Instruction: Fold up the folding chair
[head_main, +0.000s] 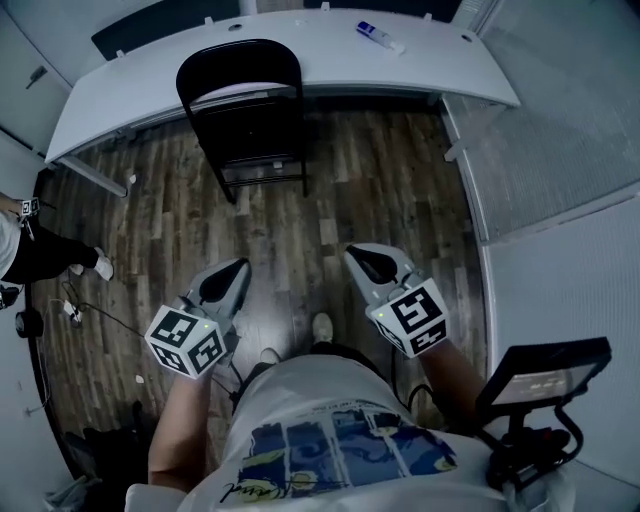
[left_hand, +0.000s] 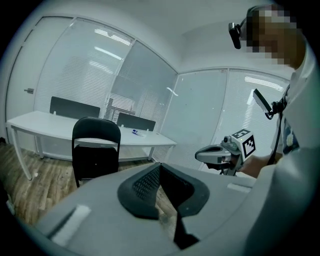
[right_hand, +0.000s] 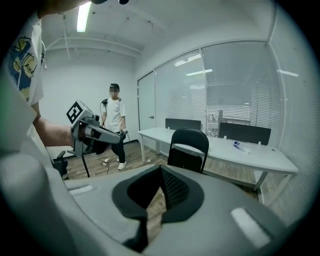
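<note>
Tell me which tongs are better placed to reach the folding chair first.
Left, probably. The folding chair stands left of centre, almost straight ahead of the left tongs; the right tongs sit off to its side. Both are shut, empty and short of it.

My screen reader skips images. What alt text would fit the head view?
A black folding chair stands at a white desk on a wood floor, some way ahead of the person. Their left gripper and right gripper, both shut and empty, point toward it.
</note>
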